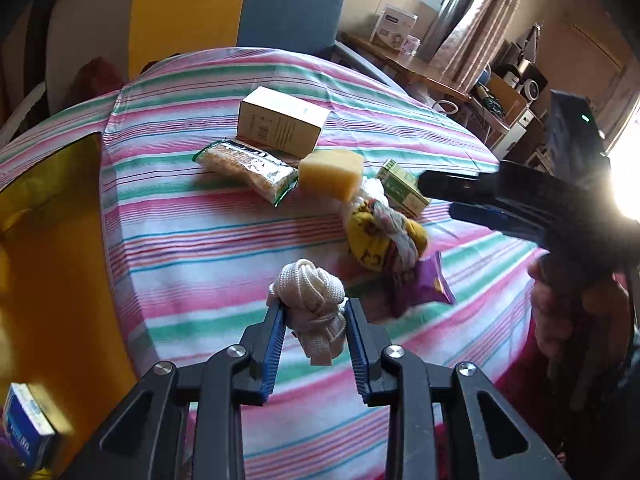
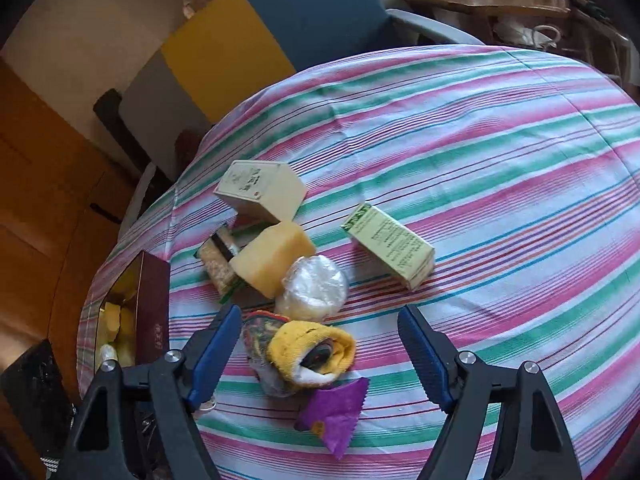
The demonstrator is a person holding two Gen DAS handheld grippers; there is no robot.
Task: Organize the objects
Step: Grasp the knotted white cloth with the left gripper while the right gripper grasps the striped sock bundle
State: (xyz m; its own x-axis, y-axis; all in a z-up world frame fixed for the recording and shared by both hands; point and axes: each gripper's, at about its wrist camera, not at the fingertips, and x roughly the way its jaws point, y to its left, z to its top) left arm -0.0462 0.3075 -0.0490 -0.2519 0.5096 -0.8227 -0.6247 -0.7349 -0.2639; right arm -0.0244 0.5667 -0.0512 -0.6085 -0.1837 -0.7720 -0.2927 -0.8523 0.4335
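My left gripper (image 1: 314,312) is shut on a white knotted rope bundle (image 1: 310,296), held above the striped tablecloth (image 1: 192,248). My right gripper (image 2: 320,316) is open over a rolled yellow sock (image 2: 312,350), which lies between its blue pads (image 2: 216,344) without touching them. A purple packet (image 2: 336,412) lies just in front of the sock. Beyond it sit a plastic-wrapped round item (image 2: 316,288), a yellow sponge (image 2: 272,256), a cracker packet (image 2: 216,264), a cream box (image 2: 260,188) and a green box (image 2: 392,244). The right gripper (image 1: 436,200) also shows at the right of the left wrist view.
A maroon box (image 2: 150,308) with yellow items inside stands at the table's left edge. A small blue box (image 1: 24,428) shows at the lower left of the left wrist view. A blue chair (image 2: 320,8) stands behind the table. A person's hand (image 1: 560,300) holds the right gripper.
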